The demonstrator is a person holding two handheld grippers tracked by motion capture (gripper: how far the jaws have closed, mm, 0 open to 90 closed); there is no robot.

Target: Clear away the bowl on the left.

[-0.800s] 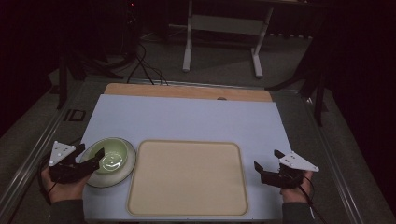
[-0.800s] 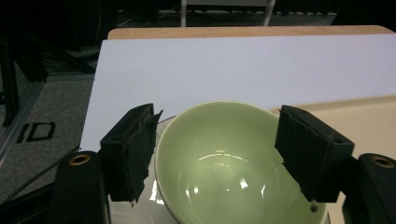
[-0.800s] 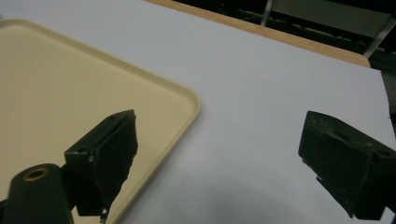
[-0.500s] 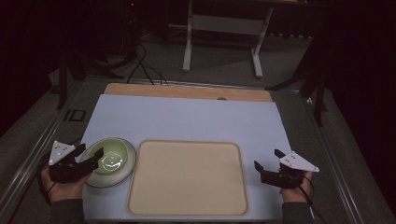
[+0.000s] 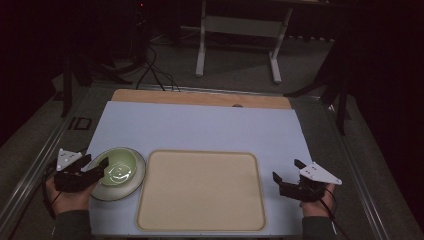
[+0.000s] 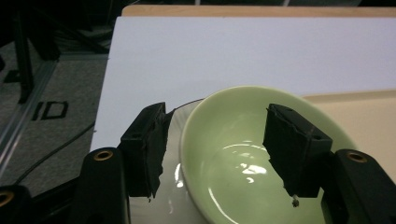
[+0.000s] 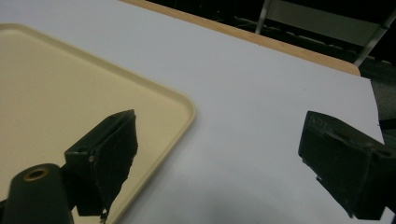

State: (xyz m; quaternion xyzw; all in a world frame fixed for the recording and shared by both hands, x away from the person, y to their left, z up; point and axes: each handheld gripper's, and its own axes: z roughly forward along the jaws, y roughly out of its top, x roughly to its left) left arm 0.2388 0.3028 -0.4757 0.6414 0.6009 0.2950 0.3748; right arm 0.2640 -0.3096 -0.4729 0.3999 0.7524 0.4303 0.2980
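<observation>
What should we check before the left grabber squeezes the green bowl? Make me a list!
1. Left gripper open: ok, jaws stand wide apart.
2. Jaws straddle the green bowl's rim: ok, one jaw outside over the white plate, one inside the bowl.
3. Bowl sits on the plate: ok, in the high view it rests on it.
4. Jaws low enough to grip the rim: cannot tell.
5. Tray bare for a drop-off: ok, nothing lies on it.
6. Right gripper out of the way: ok, open, beside the tray's right edge.

The bowl (image 5: 120, 169) sits on a plate (image 5: 137, 181) just left of the tray (image 5: 200, 192), all on the table (image 5: 200, 127).
</observation>
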